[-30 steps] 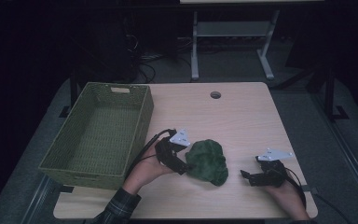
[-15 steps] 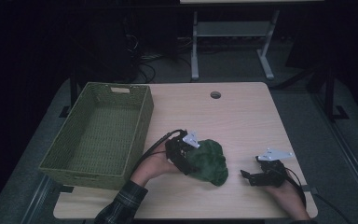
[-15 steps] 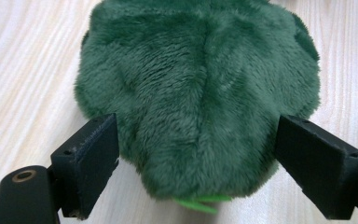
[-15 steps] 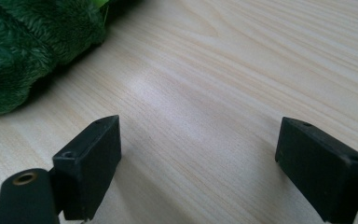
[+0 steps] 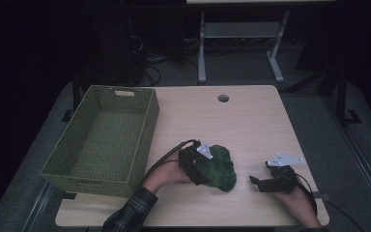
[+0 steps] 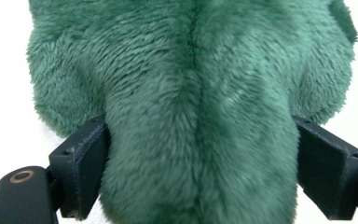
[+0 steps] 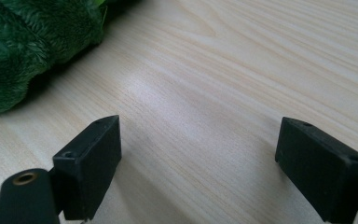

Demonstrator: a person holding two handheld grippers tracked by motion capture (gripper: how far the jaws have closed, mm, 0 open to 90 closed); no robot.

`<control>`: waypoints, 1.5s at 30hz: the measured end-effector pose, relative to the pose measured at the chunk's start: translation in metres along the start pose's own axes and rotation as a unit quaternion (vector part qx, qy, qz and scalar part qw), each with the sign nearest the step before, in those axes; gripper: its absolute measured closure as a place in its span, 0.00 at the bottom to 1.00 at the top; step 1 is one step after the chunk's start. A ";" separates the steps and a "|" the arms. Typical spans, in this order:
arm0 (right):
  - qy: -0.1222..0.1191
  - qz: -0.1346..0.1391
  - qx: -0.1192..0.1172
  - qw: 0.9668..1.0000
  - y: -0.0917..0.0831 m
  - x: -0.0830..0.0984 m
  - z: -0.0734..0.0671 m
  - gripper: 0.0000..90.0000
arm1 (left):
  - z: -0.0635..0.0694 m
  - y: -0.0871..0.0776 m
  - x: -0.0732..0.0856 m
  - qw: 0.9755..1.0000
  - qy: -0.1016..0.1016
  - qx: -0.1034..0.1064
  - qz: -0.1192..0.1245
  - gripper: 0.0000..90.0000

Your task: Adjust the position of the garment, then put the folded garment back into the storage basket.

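1. A dark green, fuzzy plush toy (image 5: 218,167) lies on the pale wooden desk (image 5: 241,125), toward its near edge and between the two hands.
2. The left gripper (image 5: 199,166) is pushed into the toy's left side in the high view, its grey plate sitting just above the fur.
3. In the left gripper view the plush toy (image 6: 196,107) bulges between the two black fingers (image 6: 81,163), with fur lying against both inner faces.
4. The left jaws have just been opening and now stand spread wide with the toy between them; whether the pads press on the fur or merely touch it cannot be told.
5. The toy's body runs on past the fingertips, so the fingers flank its nearer part.
6. The right gripper (image 5: 261,182) lies on the desk to the toy's right, apart from it, pointing toward it.
7. In the right gripper view its fingers (image 7: 91,163) are spread with bare wood between them; the toy (image 7: 23,46) sits ahead in the upper-left corner of that view.
8. A green woven rectangular basket (image 5: 108,140) stands at the desk's left, near the toy but apart from it.
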State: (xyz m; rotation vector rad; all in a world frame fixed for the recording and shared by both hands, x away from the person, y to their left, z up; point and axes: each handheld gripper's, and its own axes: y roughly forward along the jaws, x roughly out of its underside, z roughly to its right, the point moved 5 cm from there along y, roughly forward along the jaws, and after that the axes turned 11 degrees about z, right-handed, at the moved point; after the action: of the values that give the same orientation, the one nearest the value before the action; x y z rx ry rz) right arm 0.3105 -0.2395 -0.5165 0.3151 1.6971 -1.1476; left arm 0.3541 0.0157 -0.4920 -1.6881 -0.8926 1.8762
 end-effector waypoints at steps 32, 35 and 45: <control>0.003 0.000 0.003 1.000 0.001 -0.001 0.000 0.16 | 0.002 -0.001 0.002 1.000 -0.013 -0.026 -0.010 0.66; 0.003 0.000 0.003 1.000 0.001 -0.001 0.000 0.16 | 0.001 -0.003 0.002 0.999 -0.026 -0.021 -0.012 0.71; 0.004 0.000 0.003 1.000 0.001 -0.001 0.000 0.16 | 0.001 -0.006 0.001 0.998 -0.056 -0.017 0.004 0.75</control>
State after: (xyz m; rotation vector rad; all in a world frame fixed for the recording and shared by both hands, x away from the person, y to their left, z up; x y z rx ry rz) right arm 0.3116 -0.2392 -0.5164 0.3238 1.6998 -1.1538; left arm 0.3528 0.0205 -0.4879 -1.6221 -0.9680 1.9872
